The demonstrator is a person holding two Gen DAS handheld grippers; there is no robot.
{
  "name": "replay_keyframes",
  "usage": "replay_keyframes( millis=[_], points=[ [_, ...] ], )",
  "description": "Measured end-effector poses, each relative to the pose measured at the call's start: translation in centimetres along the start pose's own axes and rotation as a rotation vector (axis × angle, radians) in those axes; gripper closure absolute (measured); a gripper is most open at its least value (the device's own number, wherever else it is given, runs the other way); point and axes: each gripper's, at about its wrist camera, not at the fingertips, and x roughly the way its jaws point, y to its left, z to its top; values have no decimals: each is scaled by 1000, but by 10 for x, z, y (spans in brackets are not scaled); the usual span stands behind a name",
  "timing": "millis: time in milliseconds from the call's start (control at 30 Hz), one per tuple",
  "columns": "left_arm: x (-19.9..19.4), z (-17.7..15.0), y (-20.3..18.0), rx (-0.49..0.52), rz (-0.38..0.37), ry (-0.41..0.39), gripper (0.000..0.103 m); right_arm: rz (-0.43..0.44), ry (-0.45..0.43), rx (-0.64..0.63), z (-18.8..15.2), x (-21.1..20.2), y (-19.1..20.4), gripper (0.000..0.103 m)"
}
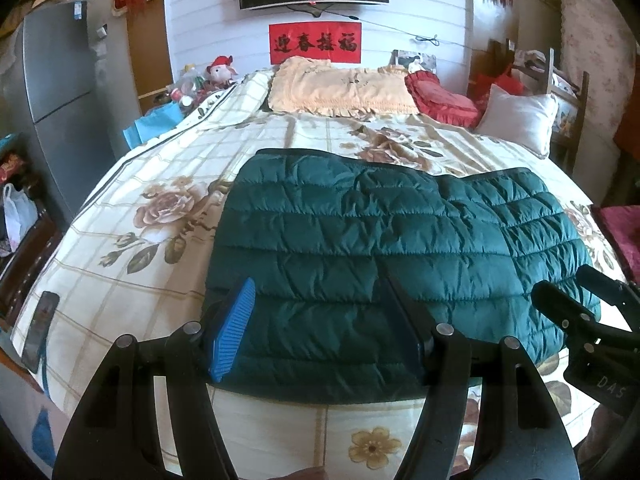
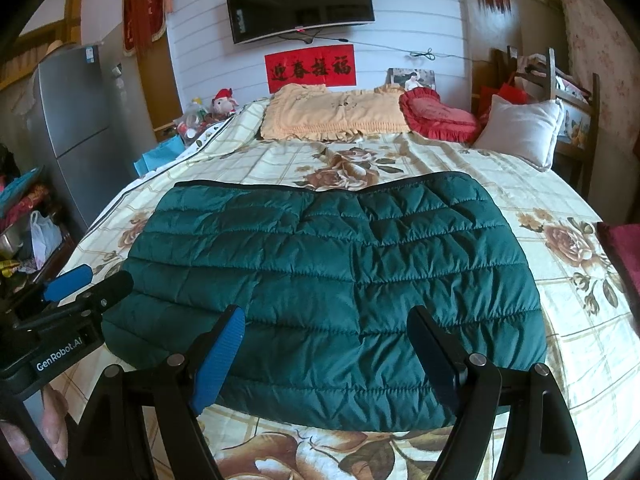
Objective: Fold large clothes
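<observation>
A dark green quilted down jacket [image 1: 380,248] lies folded flat in a rough rectangle on the floral bed sheet [image 1: 160,184]; it also shows in the right wrist view [image 2: 332,280]. My left gripper [image 1: 316,292] is open, its blue-padded fingers spread over the jacket's near left edge, holding nothing. My right gripper [image 2: 326,316] is open over the jacket's near edge, also empty. The right gripper shows at the right of the left wrist view [image 1: 576,292]. The left gripper shows at the left of the right wrist view [image 2: 100,280].
A yellow pillow [image 1: 340,88], a red cushion [image 1: 440,96] and a white pillow [image 1: 520,120] lie at the bed's head. A phone [image 1: 40,324] lies at the bed's left edge. A grey fridge [image 1: 56,92] stands left. A maroon cloth [image 2: 620,248] is at the right.
</observation>
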Motion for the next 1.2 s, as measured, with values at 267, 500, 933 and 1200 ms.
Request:
replay_keyframes(
  millis=[267, 500, 933, 1200],
  points=[
    [2, 0, -1, -7, -17, 5, 37, 4, 2, 6, 0, 1, 1, 22],
    [2, -1, -3, -8, -17, 7, 37, 7, 3, 4, 0, 1, 4, 22],
    [3, -1, -1, -7, -16, 4, 37, 9, 9, 0, 1, 5, 8, 22],
    [6, 0, 0, -5, -5, -24, 37, 13, 9, -2, 1, 5, 7, 22]
  ],
)
